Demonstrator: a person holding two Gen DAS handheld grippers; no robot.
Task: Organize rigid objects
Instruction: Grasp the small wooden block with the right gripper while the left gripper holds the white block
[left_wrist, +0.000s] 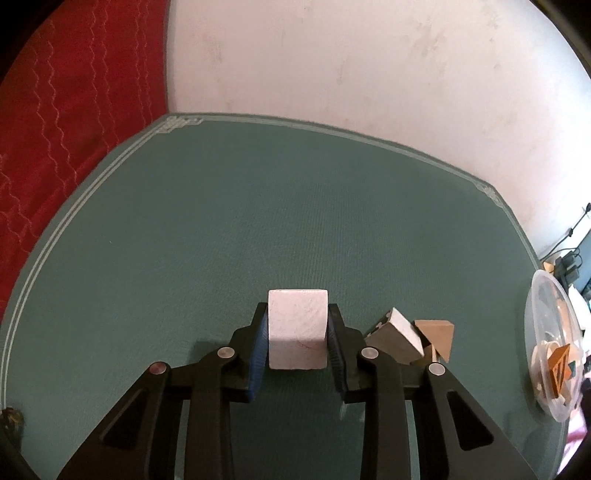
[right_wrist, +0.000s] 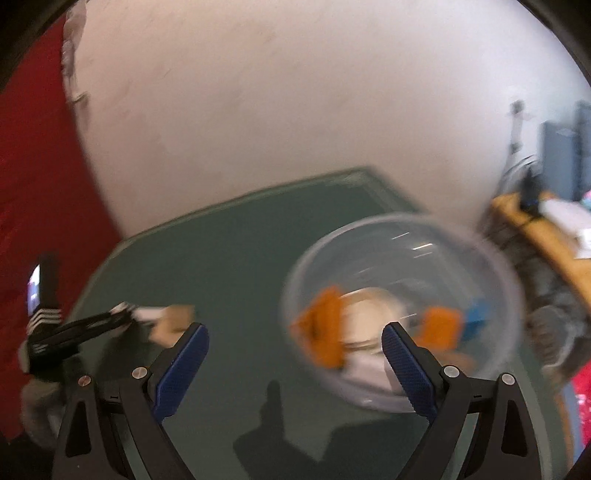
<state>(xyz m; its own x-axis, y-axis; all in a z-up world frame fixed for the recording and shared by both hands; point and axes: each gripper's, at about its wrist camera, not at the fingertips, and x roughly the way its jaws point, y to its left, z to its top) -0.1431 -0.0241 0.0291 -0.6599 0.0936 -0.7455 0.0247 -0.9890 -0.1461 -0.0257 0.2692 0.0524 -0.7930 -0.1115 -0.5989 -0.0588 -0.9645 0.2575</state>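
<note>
My left gripper (left_wrist: 297, 314) is shut on a white block (left_wrist: 297, 328) and holds it over the green table mat (left_wrist: 221, 221). To its right lie a grey-and-white block (left_wrist: 397, 338) and a tan wooden block (left_wrist: 437, 334). A clear plastic bowl (left_wrist: 554, 325) stands at the far right edge. In the blurred right wrist view my right gripper (right_wrist: 295, 332) is open and empty, just in front of the clear bowl (right_wrist: 491, 266), which holds orange blocks (right_wrist: 327, 332), a blue block (right_wrist: 476, 317) and pale pieces. The left gripper (right_wrist: 85, 328) shows at the left near the wooden block (right_wrist: 177, 319).
A red quilted cloth (left_wrist: 66, 110) lies left of the mat. A white wall (left_wrist: 369, 66) rises behind it. A wooden desk (right_wrist: 535, 236) with cables and clutter stands to the right of the table.
</note>
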